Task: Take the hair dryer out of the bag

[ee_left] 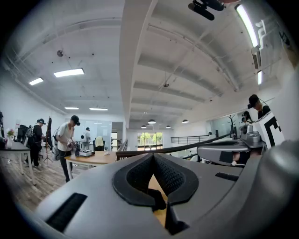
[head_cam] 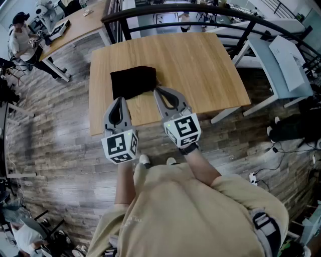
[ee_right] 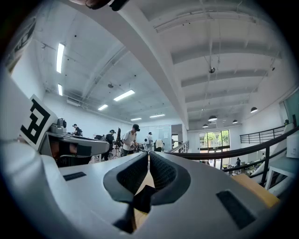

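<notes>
A black bag [head_cam: 133,82] lies flat on the wooden table [head_cam: 200,65], left of its middle; no hair dryer shows anywhere. My left gripper [head_cam: 121,99] is held level over the table's near edge, just short of the bag's front edge, jaws shut and empty. My right gripper [head_cam: 156,90] is also level and shut on nothing, its tips right by the bag's near right corner; I cannot tell if they touch. In the left gripper view the left gripper [ee_left: 153,157] has its pads together over bare wood. The right gripper [ee_right: 149,154] looks the same in its own view.
A black curved railing [head_cam: 200,10] runs behind the table. A light blue bench [head_cam: 281,70] stands to the right and a long desk [head_cam: 75,22] with people at it stands at the back left. Cables lie on the floor [head_cam: 281,150] at the right.
</notes>
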